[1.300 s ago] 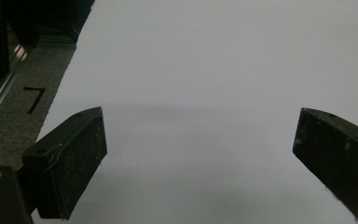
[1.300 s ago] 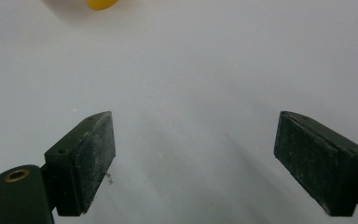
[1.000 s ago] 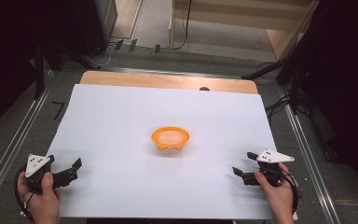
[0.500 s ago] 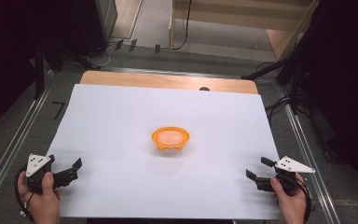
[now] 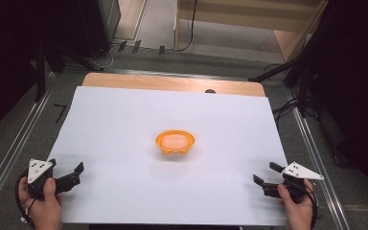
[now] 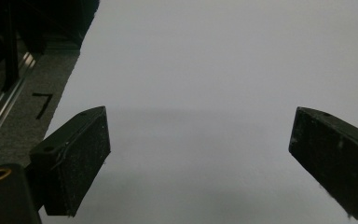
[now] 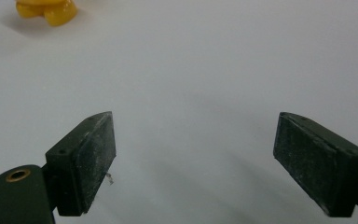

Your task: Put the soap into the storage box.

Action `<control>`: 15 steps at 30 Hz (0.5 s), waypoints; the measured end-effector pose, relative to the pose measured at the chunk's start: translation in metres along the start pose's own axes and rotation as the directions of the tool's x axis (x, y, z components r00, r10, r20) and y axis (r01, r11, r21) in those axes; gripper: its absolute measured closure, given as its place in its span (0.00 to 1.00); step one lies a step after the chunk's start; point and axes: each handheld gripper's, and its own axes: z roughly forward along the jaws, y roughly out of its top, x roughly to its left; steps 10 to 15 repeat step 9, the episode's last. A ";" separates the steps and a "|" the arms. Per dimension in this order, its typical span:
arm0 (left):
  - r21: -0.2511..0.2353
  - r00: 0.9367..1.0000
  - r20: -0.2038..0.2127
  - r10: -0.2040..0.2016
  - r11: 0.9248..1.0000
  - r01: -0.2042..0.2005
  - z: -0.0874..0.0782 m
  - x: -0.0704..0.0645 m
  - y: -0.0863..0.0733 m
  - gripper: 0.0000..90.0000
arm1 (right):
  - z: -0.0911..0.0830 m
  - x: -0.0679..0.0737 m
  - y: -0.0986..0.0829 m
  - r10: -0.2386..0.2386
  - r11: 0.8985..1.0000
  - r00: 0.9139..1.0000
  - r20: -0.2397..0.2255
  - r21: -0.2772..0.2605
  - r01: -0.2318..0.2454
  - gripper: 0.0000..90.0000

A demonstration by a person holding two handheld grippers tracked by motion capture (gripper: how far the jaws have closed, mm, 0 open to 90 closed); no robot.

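Centrally on the white sheet (image 5: 124, 124) that covers the bench (image 5: 172, 82) sits the orange bowl (image 5: 175, 142), upright on small feet, with something pale inside that cannot be made out. Both grippers rest near the sheet's front corners, well apart from the bowl: left gripper (image 5: 73, 173) at the near left, right gripper (image 5: 264, 175) at the near right. Each has its jaws spread wide and empty; the two gripper views show bare sheet between them, with the bowl's feet (image 7: 51, 11) at the upper left of the right gripper view. The step in hand is judged to be the approach to the bowl. To do it well, either gripper should travel low over the sheet with jaws kept spread, line one jaw inside the rim and one outside, and close only once the wall lies between them. A push against the side would likely slide so light a bowl.
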 end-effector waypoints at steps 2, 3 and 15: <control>-0.007 1.000 -0.004 -0.003 1.000 0.003 0.000 0.000 0.000 0.07 | 0.002 0.001 0.001 -0.022 0.999 1.000 -0.015 0.027 0.022 0.15; -0.010 1.000 -0.004 -0.007 1.000 0.006 -0.001 0.000 0.000 0.07 | 0.004 0.002 0.001 -0.026 0.999 1.000 -0.016 0.038 0.027 0.15; -0.023 1.000 0.015 -0.021 1.000 0.021 -0.002 0.002 -0.001 0.07 | 0.008 0.007 0.002 -0.076 0.994 0.997 0.009 0.079 0.075 0.15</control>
